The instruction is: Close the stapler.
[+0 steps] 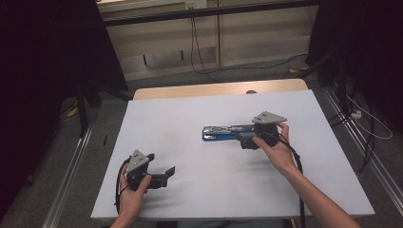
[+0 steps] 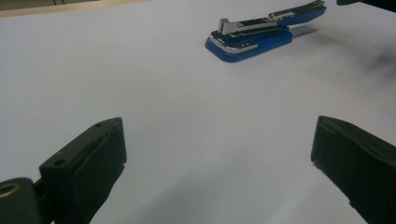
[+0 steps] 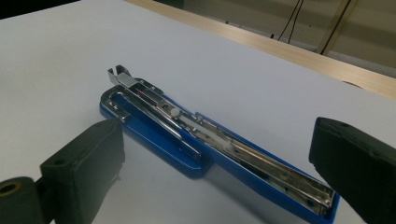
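Right hand-held gripper (image 1: 247, 138) hangs over the right end of a blue stapler (image 1: 221, 132), its jaws spread wide to either side of the stapler's body and touching nothing, as the right gripper view shows (image 3: 217, 154). That stapler (image 3: 210, 149) lies flat on the white desk (image 1: 190, 109), a little right of the middle, lengthwise from left to right, swung open so that its bright metal staple channel faces up over the blue base. A hand (image 1: 280, 152) grips this tool from the near right side, the forearm running off the near edge. Well apart from the stapler, toward the near left corner of the desk, the left hand-held gripper (image 1: 166, 172) is held low over the bare white surface, jaws likewise spread and holding nothing. From the left gripper view, the stapler (image 2: 261, 32) sits far off beyond the open jaws. Beyond the far edge, cables (image 1: 197, 47) hang before a pale wall.
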